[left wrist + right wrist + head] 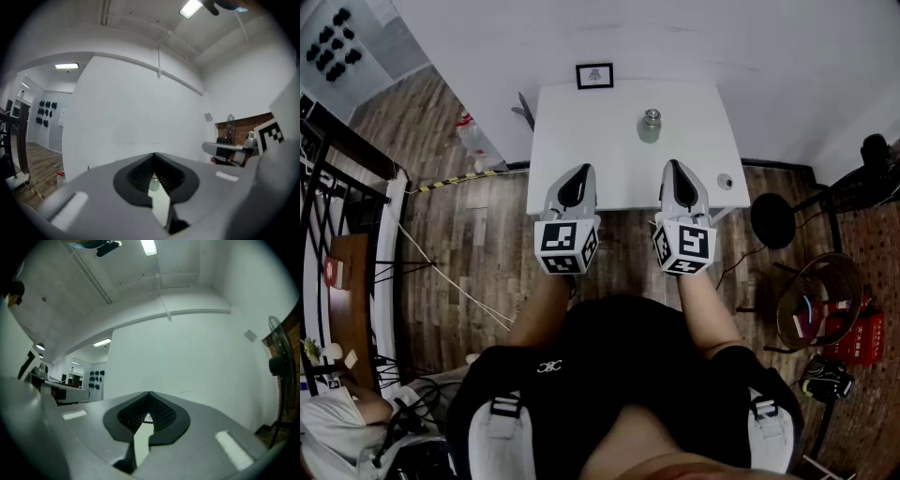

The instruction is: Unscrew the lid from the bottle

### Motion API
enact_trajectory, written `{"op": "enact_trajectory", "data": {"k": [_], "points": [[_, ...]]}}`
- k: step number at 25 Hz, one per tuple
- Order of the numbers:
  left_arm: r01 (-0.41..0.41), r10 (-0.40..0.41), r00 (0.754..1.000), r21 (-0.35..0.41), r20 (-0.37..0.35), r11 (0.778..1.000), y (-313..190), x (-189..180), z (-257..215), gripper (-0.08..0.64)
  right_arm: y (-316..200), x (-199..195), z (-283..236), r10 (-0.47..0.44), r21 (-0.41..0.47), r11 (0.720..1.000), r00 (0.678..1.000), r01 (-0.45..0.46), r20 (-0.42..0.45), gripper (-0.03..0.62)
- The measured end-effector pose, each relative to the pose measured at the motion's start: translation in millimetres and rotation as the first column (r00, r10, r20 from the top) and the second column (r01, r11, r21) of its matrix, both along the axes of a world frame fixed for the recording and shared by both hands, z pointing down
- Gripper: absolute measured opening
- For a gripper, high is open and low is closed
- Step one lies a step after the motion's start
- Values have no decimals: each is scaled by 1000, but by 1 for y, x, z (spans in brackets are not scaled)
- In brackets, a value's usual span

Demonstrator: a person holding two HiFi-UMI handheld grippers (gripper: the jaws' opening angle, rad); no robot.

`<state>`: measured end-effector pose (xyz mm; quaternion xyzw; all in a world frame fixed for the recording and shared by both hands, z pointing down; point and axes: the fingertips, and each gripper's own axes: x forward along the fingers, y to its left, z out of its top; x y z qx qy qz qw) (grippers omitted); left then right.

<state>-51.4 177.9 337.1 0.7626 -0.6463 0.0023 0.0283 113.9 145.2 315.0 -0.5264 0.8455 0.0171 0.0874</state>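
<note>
A small clear bottle (650,126) with a silver lid stands upright on the white table (581,141), toward its far middle. My left gripper (578,174) hovers over the table's near edge, left of the bottle and well short of it, shut with nothing in it. My right gripper (674,170) hangs beside it at the near edge, a little right of the bottle, also shut and empty. In the left gripper view the bottle (153,182) shows small through the slit between the closed jaws of the left gripper (153,154). The right gripper (149,393) faces a bare white wall.
A small round object (725,181) lies near the table's right front corner. A framed marker card (594,76) stands at the far edge. A black round stool (772,220) is right of the table, a basket and red items (855,337) beyond it, and a black railing (337,187) at left.
</note>
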Motion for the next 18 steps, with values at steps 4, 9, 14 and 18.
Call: {"op": "enact_trajectory", "data": {"k": [4, 9, 14, 18], "points": [[1, -1, 1000, 5, -5, 1000, 3, 12, 0, 54, 1, 11, -1, -26, 5, 1000, 1000, 26, 6, 2], [12, -12, 1000, 4, -3, 1000, 5, 29, 2, 54, -2, 26, 1, -49, 16, 999, 999, 50, -7, 2], [24, -24, 1000, -6, -11, 1000, 7, 41, 10, 54, -3, 33, 8, -71, 25, 997, 997, 71, -16, 2], [24, -25, 1000, -14, -12, 1000, 2, 43, 13, 54, -10, 36, 10, -72, 21, 997, 997, 72, -17, 2]]}}
